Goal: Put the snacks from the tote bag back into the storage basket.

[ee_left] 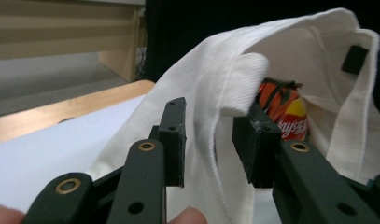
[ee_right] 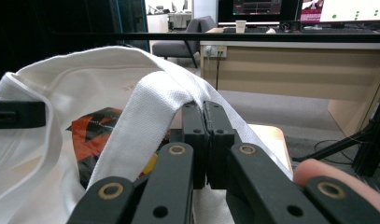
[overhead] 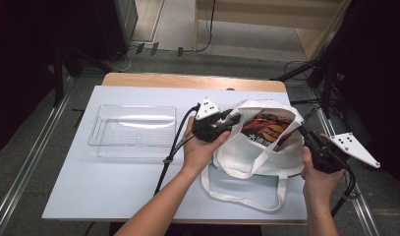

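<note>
Your L tongs (ee_left: pixel 208 140) sit at the near-left rim of the white tote bag (overhead: pixel 251 147), jaws apart w/ the bag's cloth edge between them, not pinched. Your R tongs (ee_right: pixel 206 135) are pressed together on the bag's rim by a strap, at its right side. Bag stands on the bench (overhead: pixel 114 182), right of centre, mouth held wide; red-orange snack packet (overhead: pixel 266 130) inside, seen thru the opening. Clear plastic tray (overhead: pixel 133 130) lies left of the bag, apart from it.
</note>
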Tool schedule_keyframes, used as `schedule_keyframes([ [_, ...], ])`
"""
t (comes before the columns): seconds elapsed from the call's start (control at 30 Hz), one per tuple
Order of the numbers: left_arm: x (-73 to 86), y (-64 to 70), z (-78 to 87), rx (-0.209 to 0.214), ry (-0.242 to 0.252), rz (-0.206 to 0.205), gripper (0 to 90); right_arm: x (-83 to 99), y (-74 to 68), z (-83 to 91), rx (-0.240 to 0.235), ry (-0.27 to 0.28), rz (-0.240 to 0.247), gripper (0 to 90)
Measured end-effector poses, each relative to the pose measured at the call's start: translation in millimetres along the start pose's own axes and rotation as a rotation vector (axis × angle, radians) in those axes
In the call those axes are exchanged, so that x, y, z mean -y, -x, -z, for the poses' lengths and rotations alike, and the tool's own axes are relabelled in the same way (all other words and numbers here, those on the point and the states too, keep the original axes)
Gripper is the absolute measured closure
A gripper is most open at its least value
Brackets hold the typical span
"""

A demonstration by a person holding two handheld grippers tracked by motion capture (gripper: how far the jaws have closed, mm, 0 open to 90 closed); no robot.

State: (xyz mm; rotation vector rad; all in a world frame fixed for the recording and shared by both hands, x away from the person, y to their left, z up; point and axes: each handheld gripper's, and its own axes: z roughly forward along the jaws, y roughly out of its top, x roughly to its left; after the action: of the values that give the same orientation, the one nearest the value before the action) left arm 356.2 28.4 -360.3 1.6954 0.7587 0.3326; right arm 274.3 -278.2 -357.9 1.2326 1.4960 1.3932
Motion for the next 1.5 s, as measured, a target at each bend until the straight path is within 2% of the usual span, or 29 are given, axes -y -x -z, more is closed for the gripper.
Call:
schedule_keyframes([
  [0.1,-5.0,1.8,-1.4,0.007,0.009,-0.019,65.3,-1.9,1.0,1.3,-0.003,0.004,-0.010,90.0],
  [0.17,-8.1,0.5,-3.2,0.007,0.017,-0.010,67.9,-2.3,1.2,1.3,-0.006,0.005,-0.009,90.0],
  [0.23,-10.3,-3.8,-7.2,0.015,0.006,0.029,73.9,-1.2,-0.3,1.0,-0.009,-0.003,-0.001,90.0],
  [0.3,-9.6,-12.7,-15.0,0.019,-0.009,0.113,79.2,0.0,-0.6,0.0,-0.009,-0.013,0.002,90.0],
  [0.37,-6.9,-19.0,-24.9,0.030,-0.047,0.168,82.2,0.9,-0.2,-0.7,-0.013,-0.021,0.001,90.0],
  [0.47,2.3,-25.9,-43.9,0.048,-0.157,0.235,82.6,2.0,0.0,-2.1,-0.013,-0.031,0.007,90.0],
  [0.57,16.7,-29.6,-60.4,0.044,-0.253,0.241,82.2,2.3,-0.2,-3.3,-0.016,-0.043,0.003,90.0],
  [0.67,27.2,-30.3,-68.8,0.034,-0.290,0.245,81.8,3.8,-1.9,-6.7,-0.011,-0.067,0.025,90.0],
  [0.8,34.4,-27.0,-70.6,0.013,-0.317,0.212,80.8,3.9,-0.3,-9.3,-0.010,-0.081,0.013,88.9],
  [0.83,37.6,-25.2,-71.1,0.015,-0.337,0.189,79.9,3.5,0.4,-9.3,-0.005,-0.081,0.012,87.6],
  [0.87,39.6,-23.5,-70.1,0.014,-0.335,0.174,78.0,3.1,1.8,-9.3,0.006,-0.079,0.014,83.7],
  [0.93,40.6,-21.2,-64.1,0.015,-0.311,0.165,72.7,3.9,3.9,-9.5,0.041,-0.077,0.020,82.8],
  [1.0,41.5,-20.0,-55.8,0.019,-0.275,0.149,65.1,6.6,6.0,-9.9,0.043,-0.079,0.021,88.1],
  [1.07,44.4,-19.0,-47.9,0.022,-0.241,0.122,60.3,8.9,6.7,-10.4,0.057,-0.089,0.025,89.7],
  [1.13,47.4,-19.0,-41.1,0.024,-0.221,0.086,56.8,10.4,9.6,-11.5,0.051,-0.093,0.014,90.0],
  [1.2,48.5,-17.1,-33.8,0.029,-0.192,0.069,53.1,12.0,11.3,-12.9,0.042,-0.096,0.005,90.0],
  [1.3,45.3,-9.1,-22.3,0.024,-0.152,0.021,38.6,14.2,10.4,-14.8,0.035,-0.104,0.005,90.0],
  [1.37,42.0,-2.4,-16.0,0.009,-0.127,-0.020,32.0,14.4,10.3,-15.0,0.029,-0.104,0.002,90.0],
  [1.5,35.3,8.9,-4.5,0.004,-0.053,-0.060,30.0,14.4,10.5,-15.0,0.025,-0.105,-0.008,90.0],
])
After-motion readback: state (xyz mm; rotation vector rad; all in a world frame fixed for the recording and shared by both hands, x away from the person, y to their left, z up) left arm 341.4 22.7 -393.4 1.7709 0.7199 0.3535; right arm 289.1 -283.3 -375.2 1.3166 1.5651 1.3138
